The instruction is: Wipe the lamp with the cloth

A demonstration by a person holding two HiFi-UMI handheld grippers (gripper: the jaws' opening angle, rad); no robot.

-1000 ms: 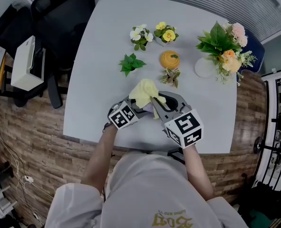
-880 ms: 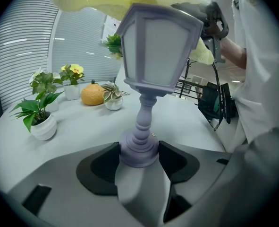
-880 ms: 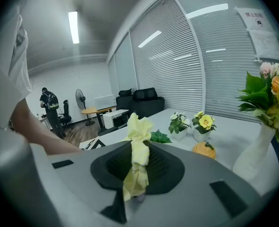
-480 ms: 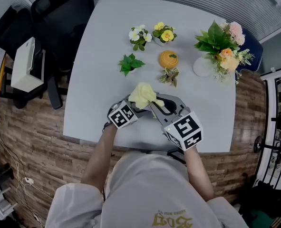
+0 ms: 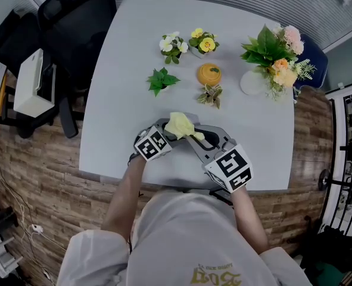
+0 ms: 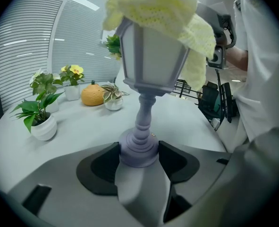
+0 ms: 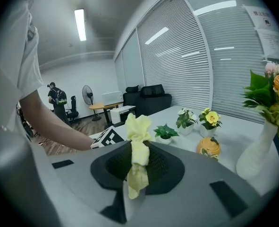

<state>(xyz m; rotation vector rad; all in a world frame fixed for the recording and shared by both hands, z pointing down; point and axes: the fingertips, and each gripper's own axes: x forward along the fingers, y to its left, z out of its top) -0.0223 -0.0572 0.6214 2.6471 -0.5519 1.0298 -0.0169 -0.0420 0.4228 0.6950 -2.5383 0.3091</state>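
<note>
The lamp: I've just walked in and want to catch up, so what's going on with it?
A person is wiping the lamp at the grey table. The left gripper is clamped on the lamp's base, holding it upright. The right gripper pinches a yellow cloth, which is draped over the lamp's top. Small potted plants stand farther back.

no wording can be read for certain. the yellow print (image 5: 214, 274) on the person's shirt is upside down and unclear, the paper notice (image 7: 270, 30) on the blinds is too small, and the marker cubes (image 5: 230, 167) bear only black-and-white square patterns.
</note>
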